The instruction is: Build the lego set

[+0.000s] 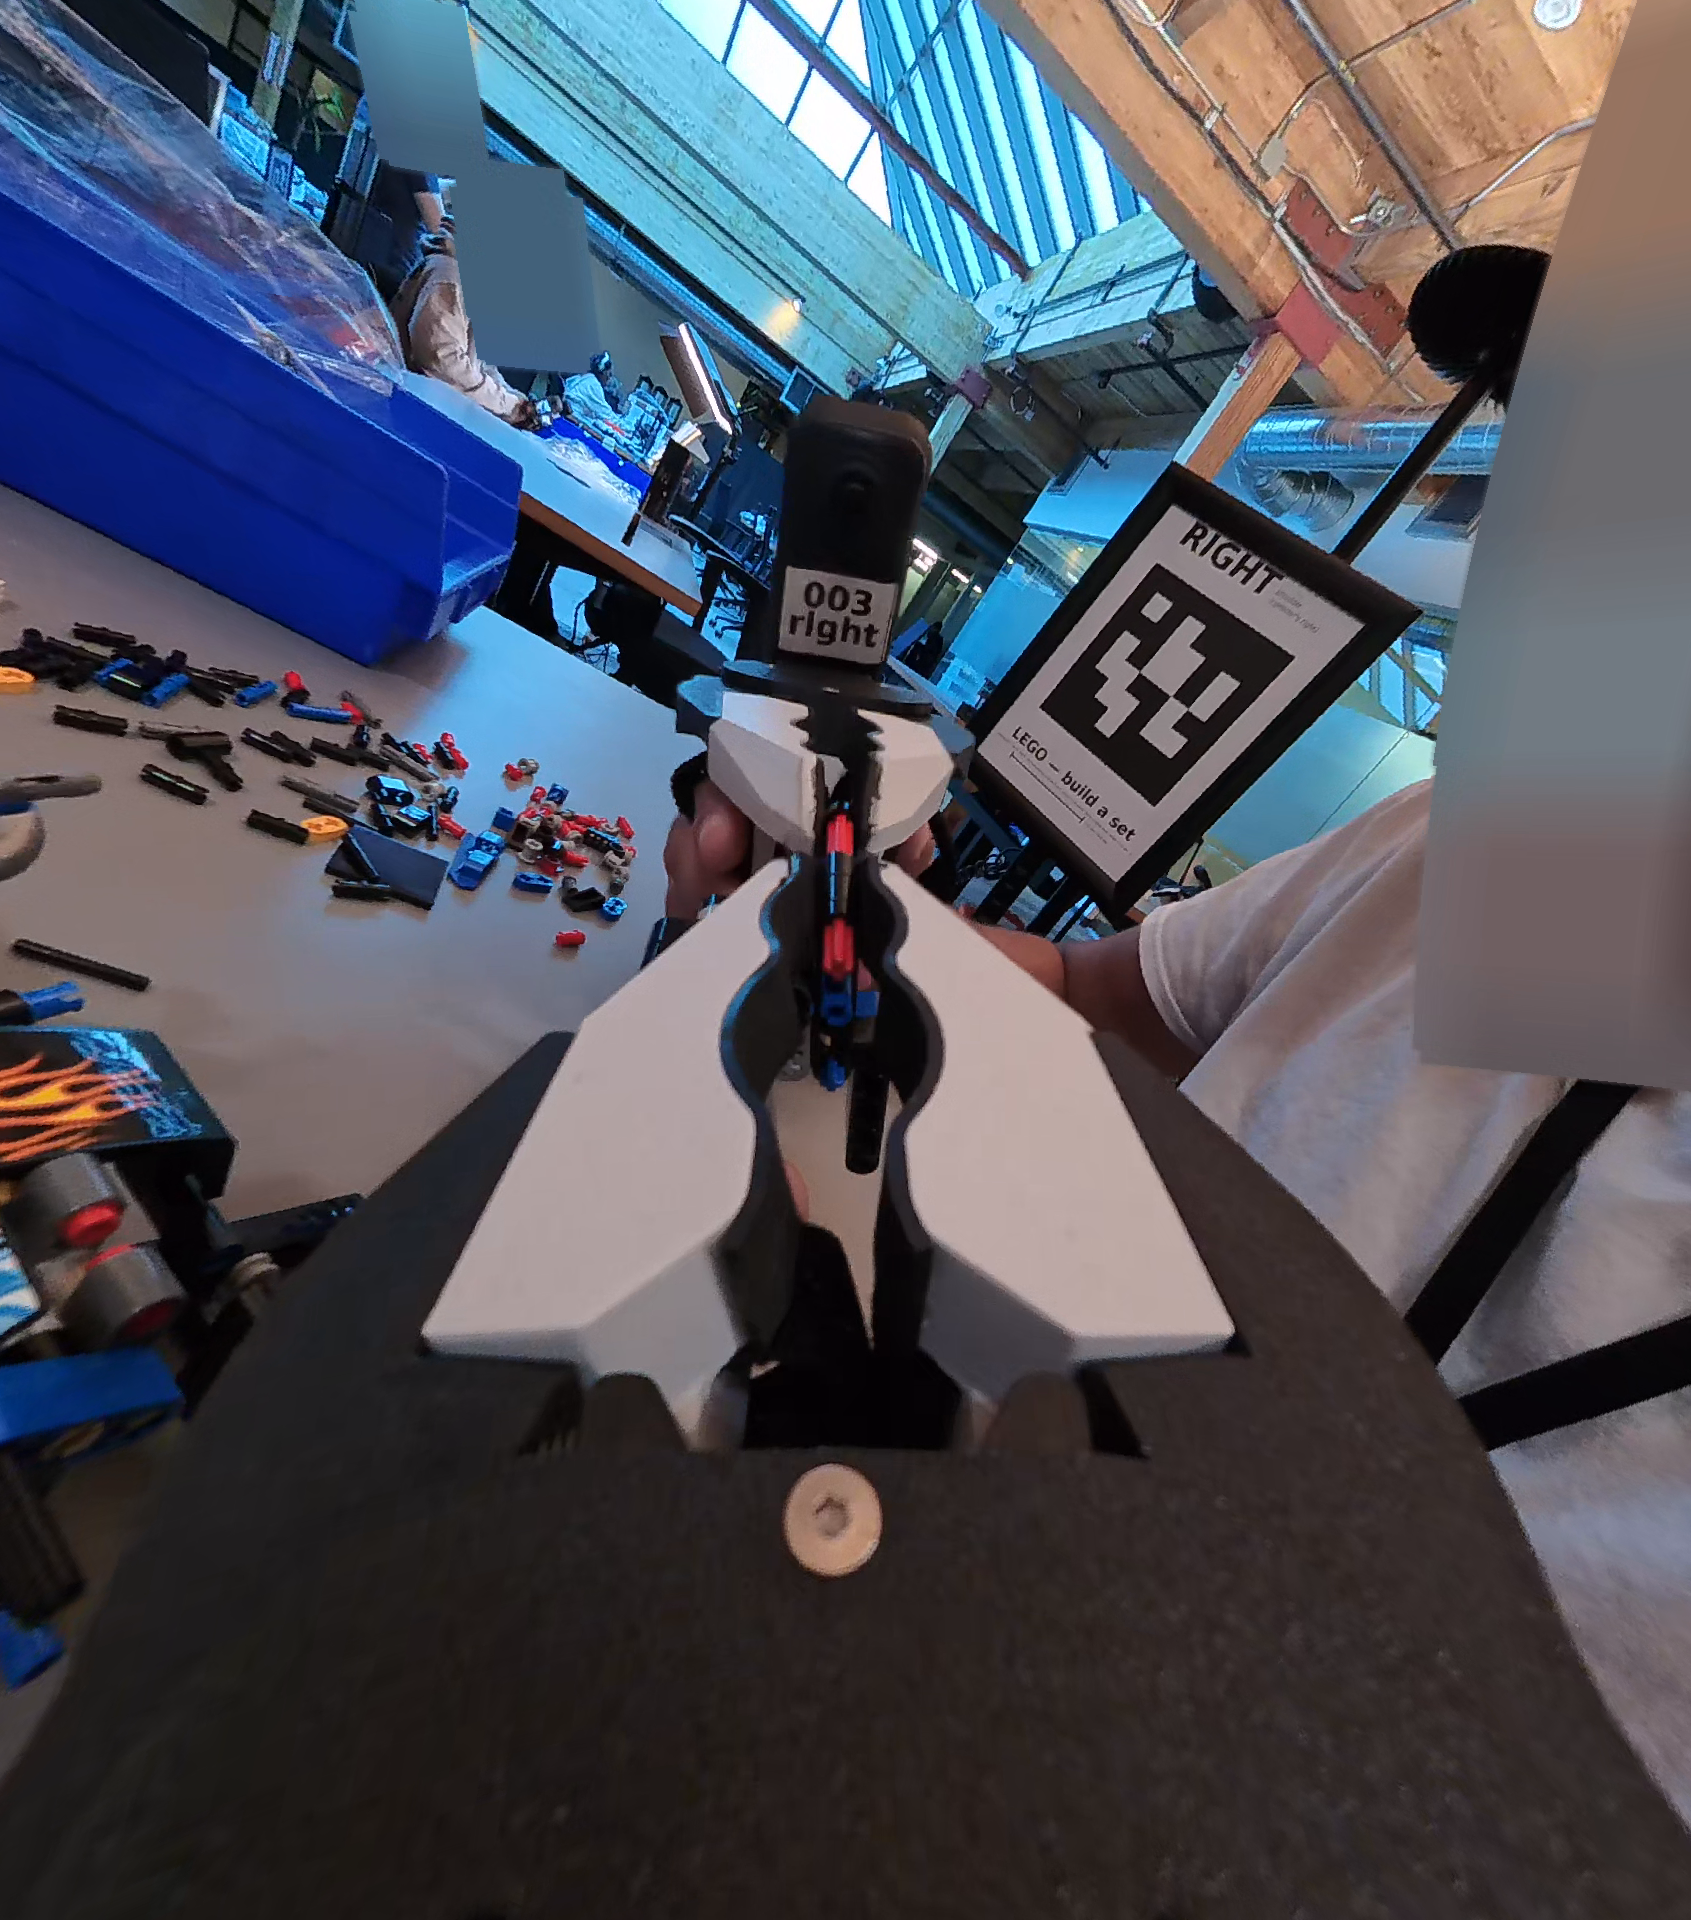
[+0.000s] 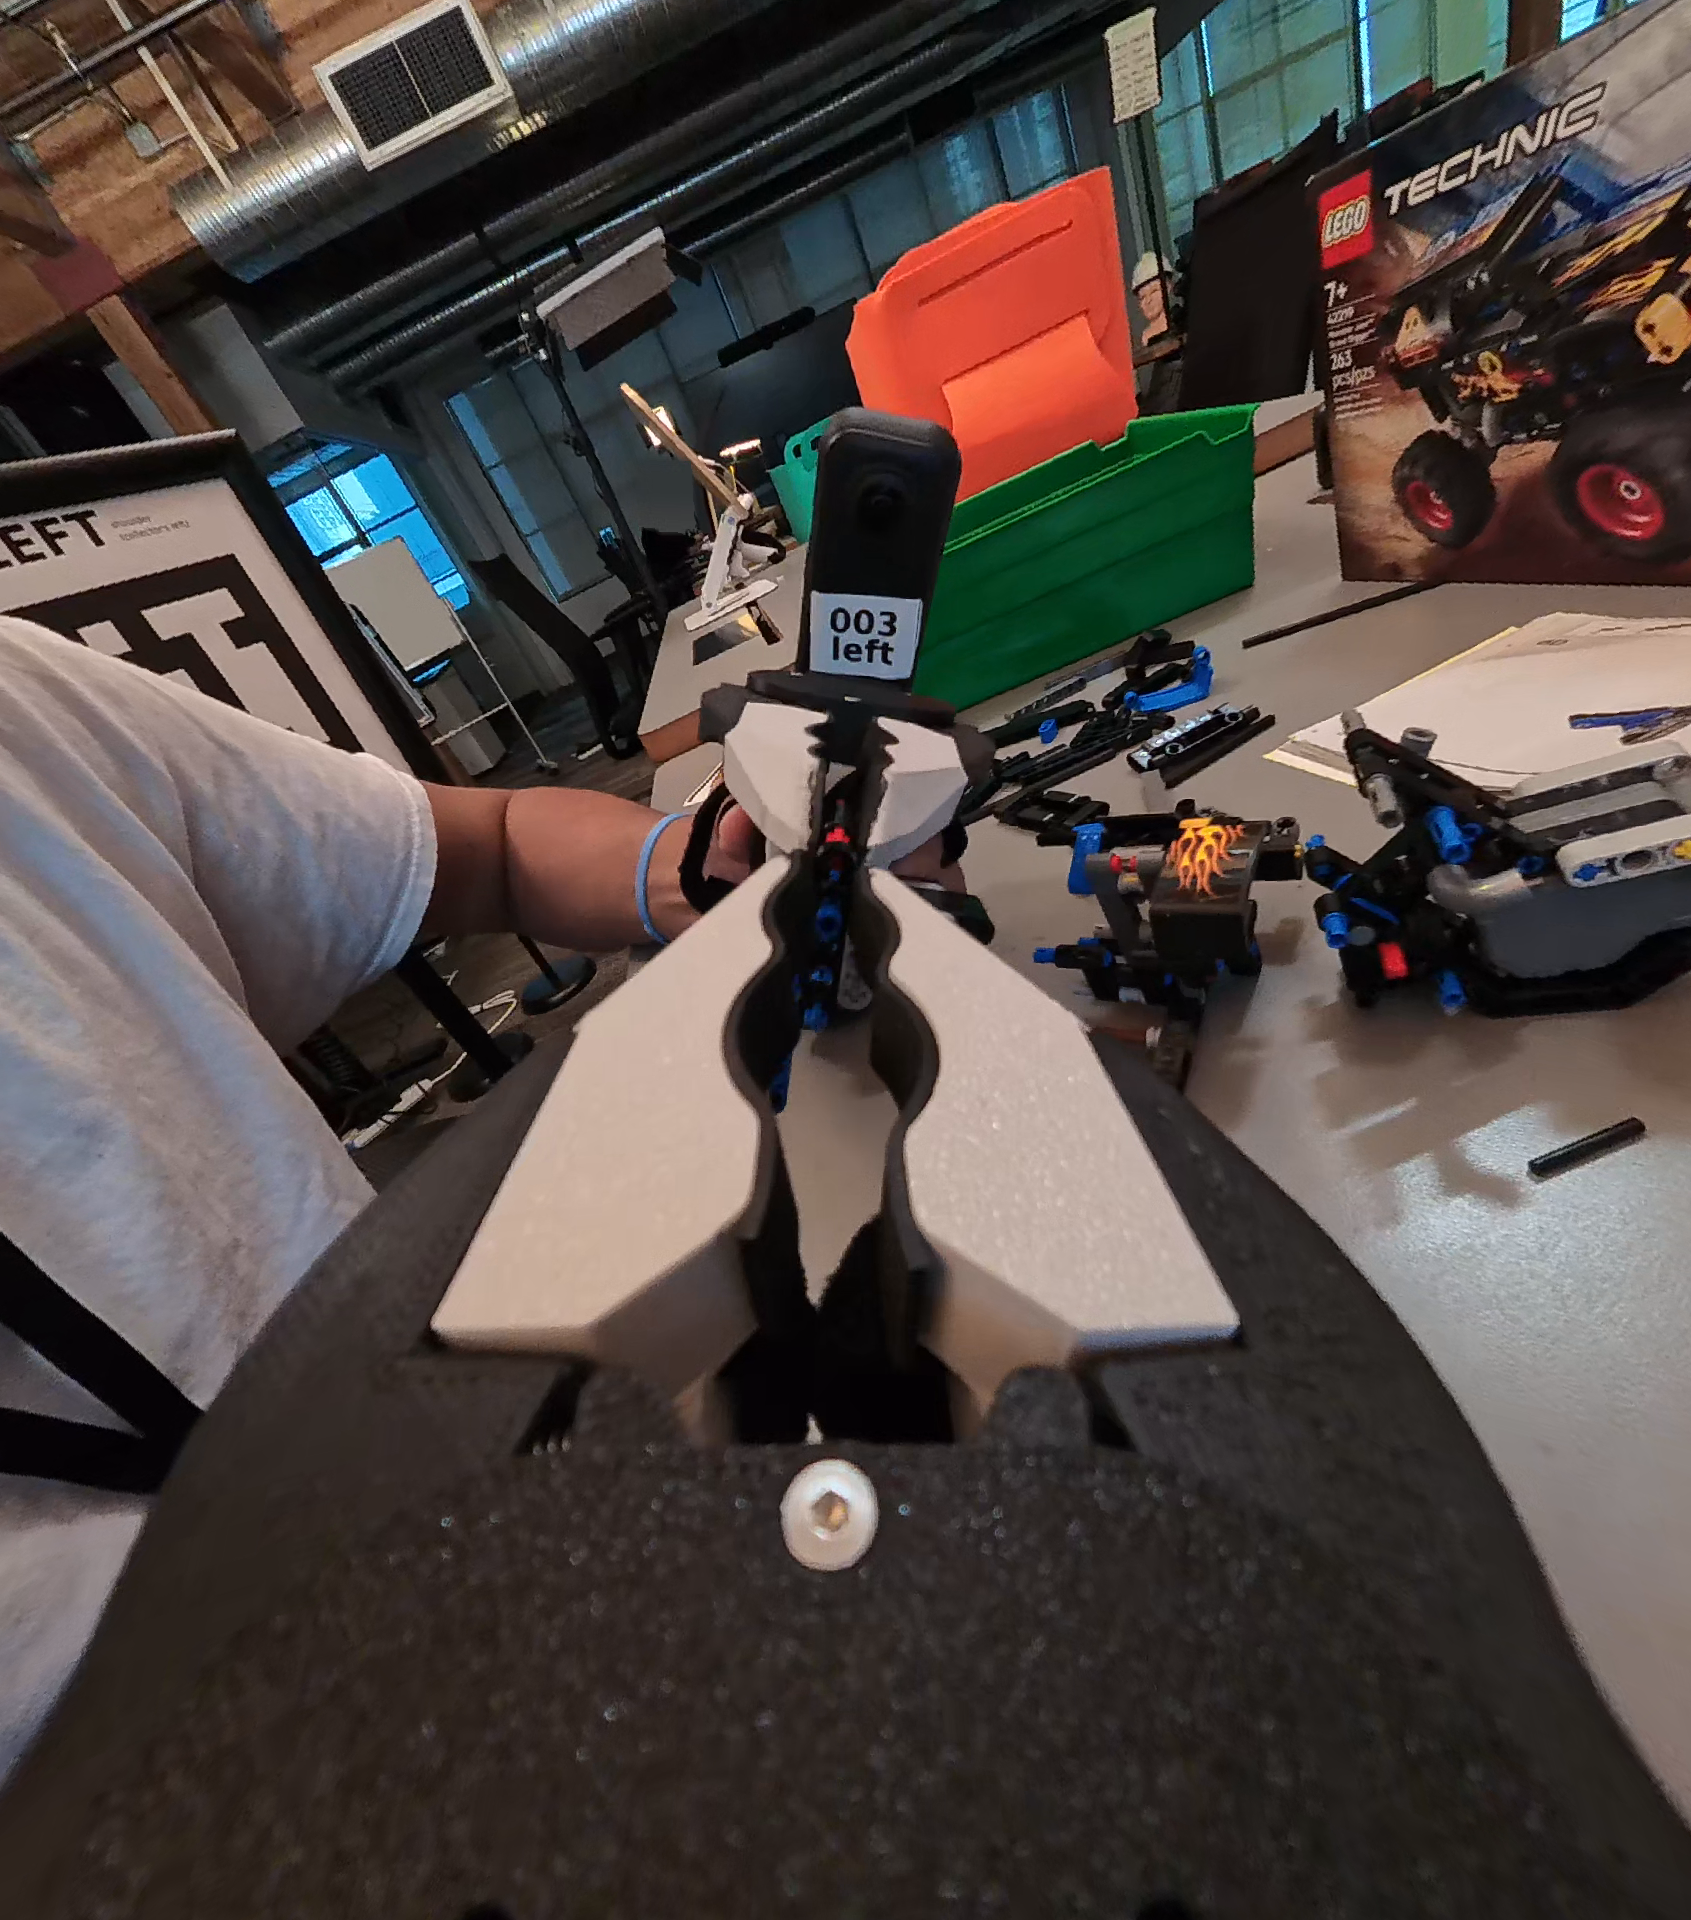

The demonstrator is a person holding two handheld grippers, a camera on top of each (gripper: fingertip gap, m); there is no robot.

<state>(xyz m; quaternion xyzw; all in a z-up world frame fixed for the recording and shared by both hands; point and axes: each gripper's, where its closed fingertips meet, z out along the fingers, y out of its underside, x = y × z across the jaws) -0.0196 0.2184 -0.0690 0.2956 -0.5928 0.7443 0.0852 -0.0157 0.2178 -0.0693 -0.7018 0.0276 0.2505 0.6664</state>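
Note:
My two grippers face each other tip to tip above the table edge. My left gripper [image 1: 833, 883] is shut on a thin black Lego beam assembly [image 1: 841, 966] with red and blue pins. My right gripper [image 2: 828, 878] is shut on the other end of the same assembly [image 2: 825, 961]. In the left wrist view the right gripper [image 1: 830, 774] shows just beyond the assembly; in the right wrist view the left gripper [image 2: 846, 790] shows likewise. Much of the assembly is hidden between the fingers.
A flame-decorated sub-build [image 2: 1194, 883] and a grey and black chassis [image 2: 1547, 883] stand on the table [image 2: 1443, 1299] beside an instruction booklet [image 2: 1599, 686]. Loose pieces [image 1: 353, 790] lie scattered. A blue bin [image 1: 145, 395], a green bin [image 2: 1101, 551] and the set's box [image 2: 1568, 343] stand behind. My two grippers' fingertips are within a few centimetres of each other.

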